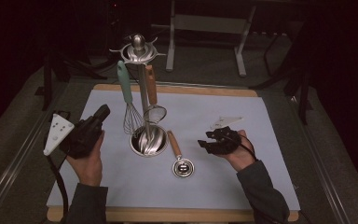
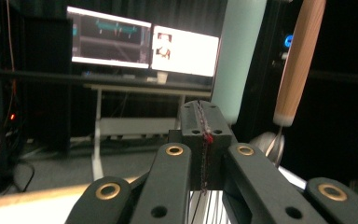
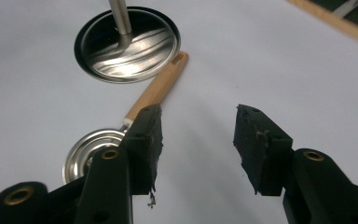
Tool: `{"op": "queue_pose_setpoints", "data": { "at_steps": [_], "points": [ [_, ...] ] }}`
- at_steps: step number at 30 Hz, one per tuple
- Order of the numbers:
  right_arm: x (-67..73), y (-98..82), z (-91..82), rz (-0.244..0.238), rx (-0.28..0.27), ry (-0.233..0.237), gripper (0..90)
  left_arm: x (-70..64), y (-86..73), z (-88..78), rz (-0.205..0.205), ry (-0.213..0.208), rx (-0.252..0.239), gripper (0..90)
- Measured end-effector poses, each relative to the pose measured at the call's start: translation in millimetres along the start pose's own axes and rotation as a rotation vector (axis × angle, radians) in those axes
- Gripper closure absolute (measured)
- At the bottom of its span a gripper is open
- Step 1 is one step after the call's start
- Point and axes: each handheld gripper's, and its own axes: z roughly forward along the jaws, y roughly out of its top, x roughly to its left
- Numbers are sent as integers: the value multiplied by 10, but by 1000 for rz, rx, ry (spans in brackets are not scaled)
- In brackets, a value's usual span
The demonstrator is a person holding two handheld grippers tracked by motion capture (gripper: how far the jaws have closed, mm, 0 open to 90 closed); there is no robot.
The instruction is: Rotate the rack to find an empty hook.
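A steel utensil stand (image 1: 148,140) rises from a round base on the pale mat (image 1: 223,182). From its top hang a whisk with a mint handle (image 1: 125,84) and a small strainer with a wooden handle (image 1: 151,86). A wooden-handled steel spoon (image 1: 174,145) lies flat on the mat right of the base. My left gripper (image 1: 104,112) is held up left of the stand, jaws shut with nothing between them; its tips (image 2: 200,114) point at the mint handle (image 2: 237,56) and the wooden handle (image 2: 298,60). My right gripper (image 1: 206,139) is open and low over the mat, beside the spoon (image 3: 156,91) and apart from it.
The stand's base (image 3: 126,44) lies just beyond the spoon's handle. The mat rests on a wooden board (image 1: 177,88) on a grey table. A metal frame (image 1: 205,23) and lit monitors (image 2: 144,44) stand behind the table. Bare mat stretches to the right and front.
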Motion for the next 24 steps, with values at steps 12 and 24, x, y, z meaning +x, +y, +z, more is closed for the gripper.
{"op": "queue_pose_setpoints", "data": {
  "at_steps": [12,24],
  "points": [
    [-96,-617,32,172,-4,-14,513,-311,666,242,87,-77,-122,900],
    [-311,-847,-65,329,-46,-22,515,-389,887,450,121,-85,-111,899]
  ]
}}
